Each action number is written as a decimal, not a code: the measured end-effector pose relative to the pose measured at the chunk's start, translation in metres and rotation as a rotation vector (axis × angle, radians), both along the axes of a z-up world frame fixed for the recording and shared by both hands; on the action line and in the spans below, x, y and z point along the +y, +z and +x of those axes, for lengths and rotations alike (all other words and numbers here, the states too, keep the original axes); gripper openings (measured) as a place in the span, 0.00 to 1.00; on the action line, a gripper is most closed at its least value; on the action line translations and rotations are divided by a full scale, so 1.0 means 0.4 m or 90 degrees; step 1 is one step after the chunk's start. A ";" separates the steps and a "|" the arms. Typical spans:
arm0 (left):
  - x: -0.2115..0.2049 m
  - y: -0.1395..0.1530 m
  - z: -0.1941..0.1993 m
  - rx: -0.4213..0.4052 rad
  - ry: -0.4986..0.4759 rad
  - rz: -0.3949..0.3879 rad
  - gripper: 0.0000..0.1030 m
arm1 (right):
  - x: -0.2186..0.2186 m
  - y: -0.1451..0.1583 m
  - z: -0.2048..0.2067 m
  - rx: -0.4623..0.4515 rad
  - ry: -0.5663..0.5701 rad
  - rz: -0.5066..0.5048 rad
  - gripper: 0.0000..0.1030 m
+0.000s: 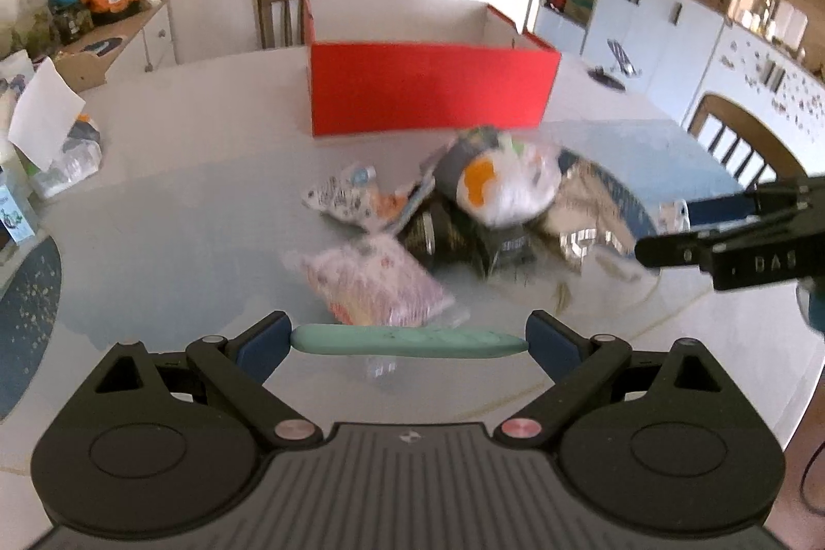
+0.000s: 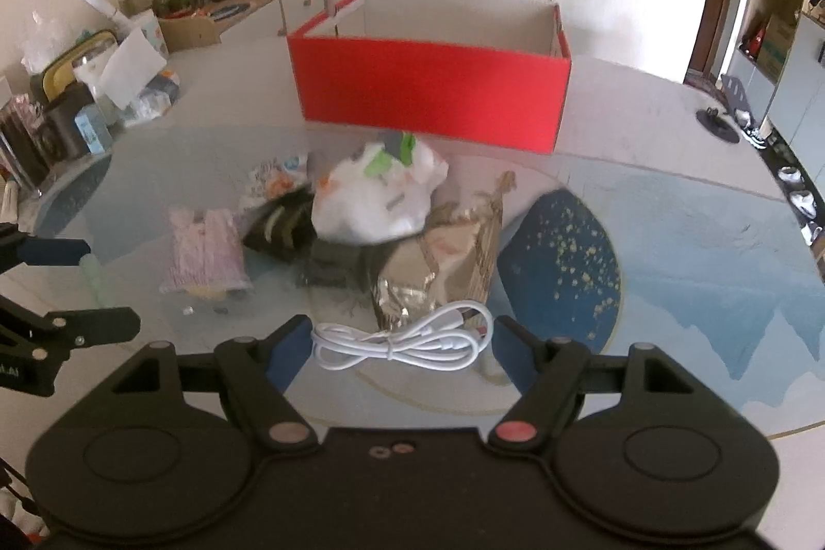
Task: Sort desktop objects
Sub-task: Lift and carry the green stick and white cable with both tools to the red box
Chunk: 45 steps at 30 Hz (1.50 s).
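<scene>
Snack packets heaped mid-tabletop before a red box (image 1: 428, 86); packet print too blurred to read.
Left gripper (image 1: 410, 340) clamps a mint-green bar (image 1: 410, 340); right gripper (image 2: 399, 340) grips a coiled white cable (image 2: 399, 340).
</scene>
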State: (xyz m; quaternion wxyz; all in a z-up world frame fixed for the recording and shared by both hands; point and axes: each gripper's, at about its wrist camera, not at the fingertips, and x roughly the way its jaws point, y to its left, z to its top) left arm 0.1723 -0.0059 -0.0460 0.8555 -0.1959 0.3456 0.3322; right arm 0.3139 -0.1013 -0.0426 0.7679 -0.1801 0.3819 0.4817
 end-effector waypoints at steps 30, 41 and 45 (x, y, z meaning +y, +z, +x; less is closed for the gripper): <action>0.120 0.221 0.189 -0.048 0.025 0.034 0.95 | 0.085 0.200 0.109 -0.010 -0.054 0.064 0.74; 0.207 0.286 0.278 -0.061 0.034 0.077 0.95 | 0.161 0.257 0.172 -0.055 -0.036 0.084 0.74; 0.239 0.304 0.306 -0.058 0.041 0.092 0.95 | 0.187 0.275 0.211 -0.060 -0.030 0.091 0.74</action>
